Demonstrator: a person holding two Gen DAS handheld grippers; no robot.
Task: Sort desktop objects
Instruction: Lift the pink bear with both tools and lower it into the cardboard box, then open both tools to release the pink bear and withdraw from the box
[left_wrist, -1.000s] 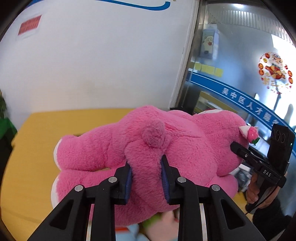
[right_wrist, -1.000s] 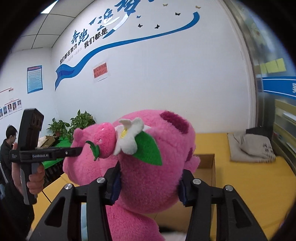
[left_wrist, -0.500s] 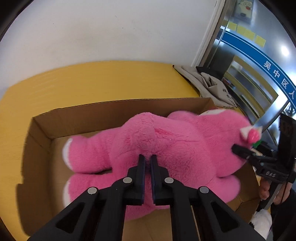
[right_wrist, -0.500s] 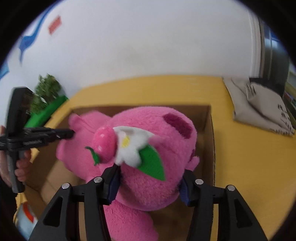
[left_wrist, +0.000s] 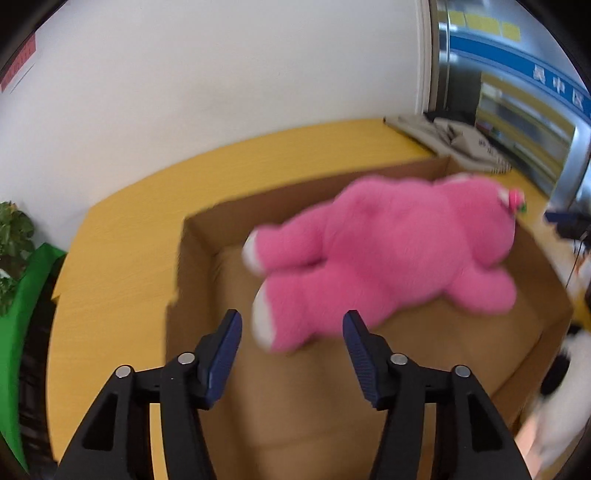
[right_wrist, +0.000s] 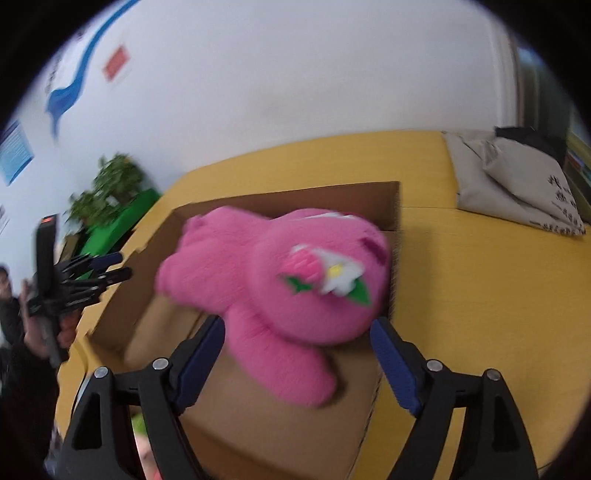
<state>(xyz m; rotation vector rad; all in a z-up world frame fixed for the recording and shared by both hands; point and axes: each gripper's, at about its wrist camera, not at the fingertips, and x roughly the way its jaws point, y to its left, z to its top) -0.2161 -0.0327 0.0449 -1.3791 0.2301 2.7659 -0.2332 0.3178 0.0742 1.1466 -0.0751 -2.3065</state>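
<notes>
The fluffy pink plush bear (left_wrist: 388, 258) lies inside the open brown cardboard box (left_wrist: 199, 266), stretched along the box's far wall with its white-soled feet toward one end and its head toward the other. Neither tool has hold of it. The left gripper (left_wrist: 291, 339) hangs over the near part of the box with its blue-padded jaws spread wide; the bear's feet lie just beyond the gap between them, apart from both pads. The right gripper (right_wrist: 297, 354) is also spread wide, its jaws standing either side of the bear's head and foreleg as seen from above, and I cannot tell whether either pad brushes the fur, since the toy is blurred.

From the right wrist view the bear (right_wrist: 266, 288) shows its head end: a round pink head, a darker pink patch near the top, and a felt decoration of a pink strawberry, a white flower with a yellow centre and green leaves. From the left wrist view the same decoration is a small pink and green spot at the head. The body is a bright, even pink, with white pads on the feet.

The box (right_wrist: 122, 306) sits on a yellow wooden table (right_wrist: 480, 295). Beyond the box, on the table's far corner, lies a grey cloth bag (right_wrist: 517, 184) with dark print.
</notes>
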